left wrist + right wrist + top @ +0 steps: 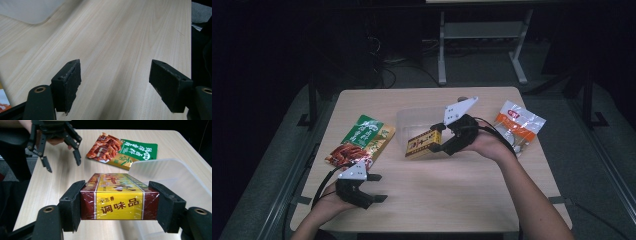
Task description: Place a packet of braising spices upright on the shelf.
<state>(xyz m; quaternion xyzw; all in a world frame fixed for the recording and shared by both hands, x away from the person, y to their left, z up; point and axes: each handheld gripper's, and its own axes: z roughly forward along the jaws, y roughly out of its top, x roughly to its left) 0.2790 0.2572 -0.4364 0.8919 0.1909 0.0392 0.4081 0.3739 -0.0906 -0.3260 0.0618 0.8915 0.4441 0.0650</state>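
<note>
My right gripper [119, 206] clamps the seasoning box [119, 197] across its stiff, light, film-slick sides; my left gripper [115, 85] gapes empty.

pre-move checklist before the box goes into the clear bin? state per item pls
1. Grip on the yellow-and-maroon box: right gripper has both pads on its sides. ok.
2. Box level in the jaws: looks roughly level in the right gripper view. ok.
3. Clear bin next to the box, no items visible inside. ok.
4. Left gripper open and empty over bare table, away from the bin. ok.
5. Green snack bag and white-orange packet lie outside the bin. ok.
6. Box clearance over the bin rim: cannot tell.
</note>
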